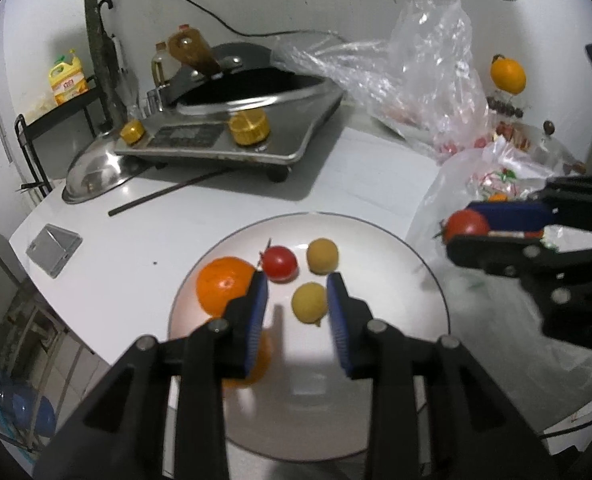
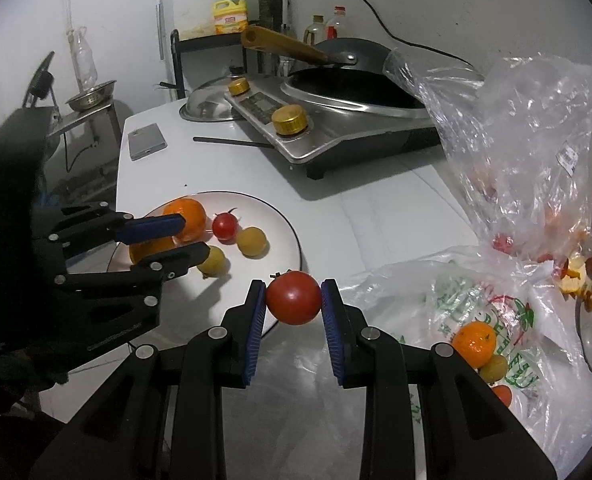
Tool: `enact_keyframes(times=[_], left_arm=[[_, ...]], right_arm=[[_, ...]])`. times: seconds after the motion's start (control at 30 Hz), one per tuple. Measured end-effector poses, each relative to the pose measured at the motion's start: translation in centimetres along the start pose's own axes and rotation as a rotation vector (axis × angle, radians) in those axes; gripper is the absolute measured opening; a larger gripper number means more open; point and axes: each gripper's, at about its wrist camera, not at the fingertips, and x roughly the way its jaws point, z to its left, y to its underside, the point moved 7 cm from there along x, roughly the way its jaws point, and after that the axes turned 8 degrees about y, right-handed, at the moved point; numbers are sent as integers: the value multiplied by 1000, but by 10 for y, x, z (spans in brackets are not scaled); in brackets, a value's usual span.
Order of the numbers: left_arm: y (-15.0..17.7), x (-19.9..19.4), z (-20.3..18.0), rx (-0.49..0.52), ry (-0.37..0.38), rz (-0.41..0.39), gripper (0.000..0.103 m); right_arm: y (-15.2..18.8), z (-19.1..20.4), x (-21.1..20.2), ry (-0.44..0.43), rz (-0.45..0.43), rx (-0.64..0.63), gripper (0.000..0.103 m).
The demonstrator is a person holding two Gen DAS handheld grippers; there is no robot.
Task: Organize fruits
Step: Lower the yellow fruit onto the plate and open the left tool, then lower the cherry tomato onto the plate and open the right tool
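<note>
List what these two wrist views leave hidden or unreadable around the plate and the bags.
- Second orange, left wrist view: mostly hidden behind the left gripper finger.
- Fruit inside the clear bag, right wrist view: only red blurs through crinkled plastic; kinds unclear.
- Printed bag contents, right wrist view: partly hidden by the right gripper arm and the frame edge.
- Yellow bottle label: too small to read.

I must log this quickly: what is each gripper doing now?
Left gripper: open, holding nothing, above the plate.
Right gripper: closed on a tomato.
</note>
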Motion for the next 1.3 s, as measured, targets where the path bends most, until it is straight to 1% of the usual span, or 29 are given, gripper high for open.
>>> enact_keyframes(times=[0.17,0.23,0.27,0.3,0.47,0.67,0.87,1.1,1.23,1.27,1.3], left_arm=[[-1,-18,12,-20,-5,-43,33],[0,-23,18,-31,-6,-53,41],[1,-25,21,-40,-5,-58,51],[1,-27,24,-51,-6,-66,54],[4,-33,40,-86,-7,-85,54],[8,-33,52,-95,-5,-85,55],[15,-30,63,-110,0,-77,55],[18,-28,72,-128,10,-86,55],[21,-25,74,-135,11,-75,56],[22,-25,75,-139,12,-74,56],[22,-25,76,-142,12,-75,59]], right_arm=[[-6,11,2,1,2,-20,30],[-7,16,5,4,8,-25,30],[-8,18,6,5,11,-27,30],[-8,20,8,6,15,-29,30],[-11,32,18,6,34,-45,30],[-14,42,31,13,50,-38,30],[-11,44,49,10,90,-15,30],[-10,49,65,18,114,-20,30],[-9,50,71,23,126,-25,30],[-9,50,72,23,128,-25,30],[-9,51,73,24,130,-25,31]])
